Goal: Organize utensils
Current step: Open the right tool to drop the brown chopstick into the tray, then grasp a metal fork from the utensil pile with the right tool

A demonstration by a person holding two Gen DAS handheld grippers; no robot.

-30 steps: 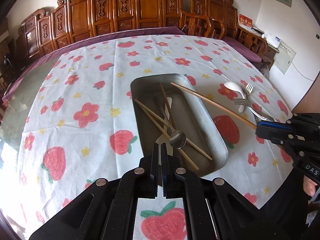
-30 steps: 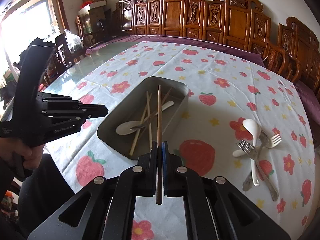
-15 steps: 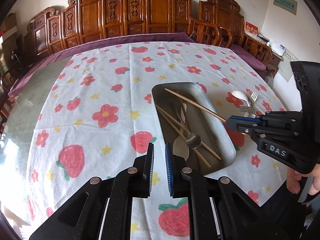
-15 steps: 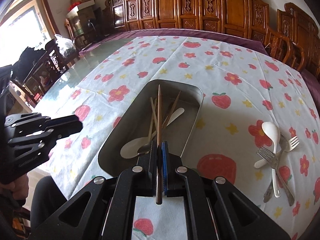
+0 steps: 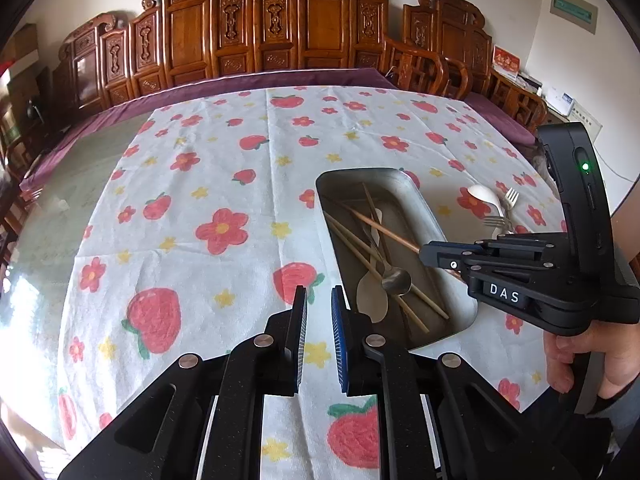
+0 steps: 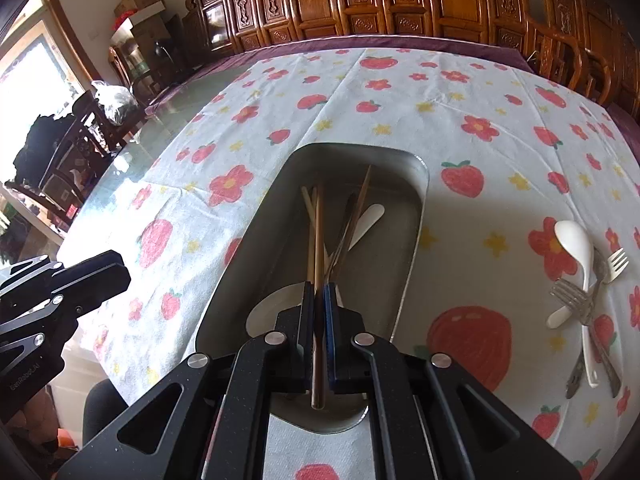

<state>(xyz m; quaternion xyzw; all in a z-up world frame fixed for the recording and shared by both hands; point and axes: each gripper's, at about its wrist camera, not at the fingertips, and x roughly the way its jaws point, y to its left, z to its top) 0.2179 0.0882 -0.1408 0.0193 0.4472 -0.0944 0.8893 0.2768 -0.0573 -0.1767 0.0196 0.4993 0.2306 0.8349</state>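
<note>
Utensils in metal tray on strawberry-print tablecloth, carved wooden chairs behind.

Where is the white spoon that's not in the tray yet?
The white spoon lies on the strawberry tablecloth to the right of the metal tray in the right wrist view, crossed with the forks.

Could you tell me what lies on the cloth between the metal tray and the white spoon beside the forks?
Nothing: in the right wrist view, only bare printed tablecloth separates the tray from the white spoon.
</note>
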